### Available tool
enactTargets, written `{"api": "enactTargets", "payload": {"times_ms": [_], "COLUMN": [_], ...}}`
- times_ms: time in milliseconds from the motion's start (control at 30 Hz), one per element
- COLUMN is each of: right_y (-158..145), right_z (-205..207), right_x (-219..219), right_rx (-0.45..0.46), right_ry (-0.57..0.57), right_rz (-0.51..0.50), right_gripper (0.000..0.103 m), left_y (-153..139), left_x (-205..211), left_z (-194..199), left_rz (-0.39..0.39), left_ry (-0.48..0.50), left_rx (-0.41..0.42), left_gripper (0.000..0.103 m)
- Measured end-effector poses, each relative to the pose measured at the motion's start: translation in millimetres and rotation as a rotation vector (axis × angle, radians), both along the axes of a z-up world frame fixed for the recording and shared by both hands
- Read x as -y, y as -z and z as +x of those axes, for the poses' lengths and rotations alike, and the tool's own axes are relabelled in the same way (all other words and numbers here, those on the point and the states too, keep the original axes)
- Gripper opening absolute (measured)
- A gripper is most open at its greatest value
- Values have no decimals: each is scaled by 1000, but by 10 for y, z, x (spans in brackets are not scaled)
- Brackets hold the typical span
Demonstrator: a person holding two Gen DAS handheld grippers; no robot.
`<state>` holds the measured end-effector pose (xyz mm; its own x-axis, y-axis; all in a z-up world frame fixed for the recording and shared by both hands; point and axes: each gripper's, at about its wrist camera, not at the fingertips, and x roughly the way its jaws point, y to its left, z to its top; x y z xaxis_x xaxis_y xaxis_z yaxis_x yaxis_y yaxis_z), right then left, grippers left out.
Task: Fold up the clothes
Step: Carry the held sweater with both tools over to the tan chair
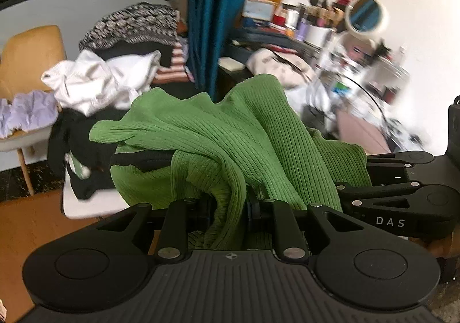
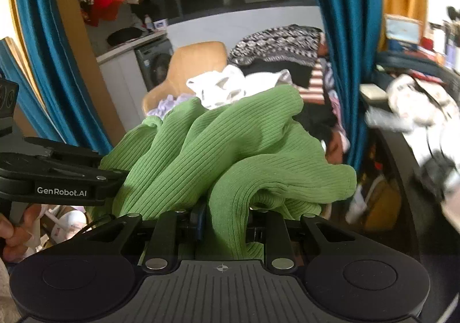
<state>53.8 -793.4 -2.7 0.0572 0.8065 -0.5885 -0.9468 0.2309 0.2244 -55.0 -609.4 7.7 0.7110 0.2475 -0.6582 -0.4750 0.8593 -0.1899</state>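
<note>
A green ribbed knit garment (image 1: 218,133) is bunched up in the air between both grippers. My left gripper (image 1: 228,209) is shut on a fold of it, the cloth pinched between the jaws and spilling over them. In the right wrist view the same green garment (image 2: 230,147) is heaped over my right gripper (image 2: 224,219), which is shut on another fold. The right gripper shows at the right edge of the left wrist view (image 1: 402,196), close beside the left one. The left gripper's body (image 2: 54,179) enters the right wrist view from the left. Both sets of fingertips are hidden by cloth.
A tan chair (image 1: 28,55) carries lilac cloth (image 1: 26,113). A pile of white, black and patterned clothes (image 1: 123,64) lies behind. A teal curtain (image 1: 210,12) hangs in the middle. A cluttered dresser with a round mirror (image 1: 366,15) stands right. A hand (image 2: 14,234) holds the left gripper.
</note>
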Motion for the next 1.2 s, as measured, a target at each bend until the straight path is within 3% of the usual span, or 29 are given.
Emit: {"api": "enactTargets", "payload": {"times_ms": [333, 600, 867, 1200], "right_y": [-80, -52, -253, -578], "right_z": [822, 911, 556, -377], "right_x": [-923, -1547, -2540, -4448], "right_rx": [-13, -15, 34, 76], "right_ry": [-84, -109, -109, -122], "right_rz": [21, 18, 41, 36], "right_gripper": [21, 21, 21, 21], "left_y": [-30, -23, -138, -356], "left_x": [-784, -1389, -2405, -4160], "left_z": [556, 578, 172, -929], "left_rz": [3, 3, 14, 18], "left_ry": [-87, -118, -122, -129], "left_rx": [1, 11, 89, 114], "left_gripper": [19, 19, 19, 19]}}
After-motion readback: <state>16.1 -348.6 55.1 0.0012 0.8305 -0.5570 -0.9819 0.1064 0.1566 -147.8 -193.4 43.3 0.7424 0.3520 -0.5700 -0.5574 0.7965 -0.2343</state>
